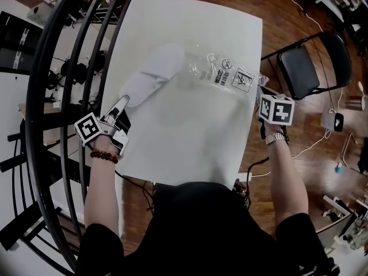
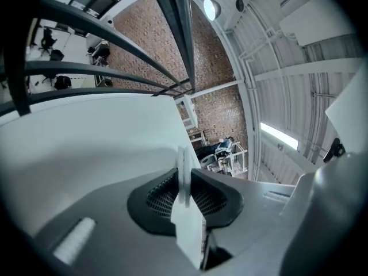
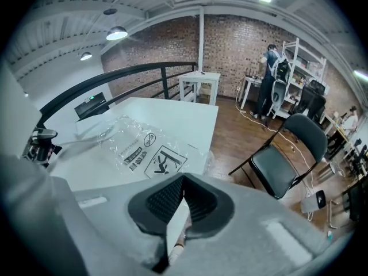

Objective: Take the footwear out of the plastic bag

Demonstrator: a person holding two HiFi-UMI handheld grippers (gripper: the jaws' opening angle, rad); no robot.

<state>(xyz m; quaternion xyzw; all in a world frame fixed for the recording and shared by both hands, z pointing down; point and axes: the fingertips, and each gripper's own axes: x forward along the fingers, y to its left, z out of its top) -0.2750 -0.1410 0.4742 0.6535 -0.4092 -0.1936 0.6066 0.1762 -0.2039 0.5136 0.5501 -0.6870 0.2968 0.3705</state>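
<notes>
My left hand-held gripper is pinching the heel edge of the white fabric slipper, whose toe is meeting the clear printed plastic bag on the white counter. My right hand-held gripper is sitting pressed together at the bag's right end.

Both bare forearms reached forward, elbows bent, the left gripper at the near left with its jaws pinched on the heel edge of the white fabric slipper, and the right gripper at the right with jaws pressed together.
</notes>
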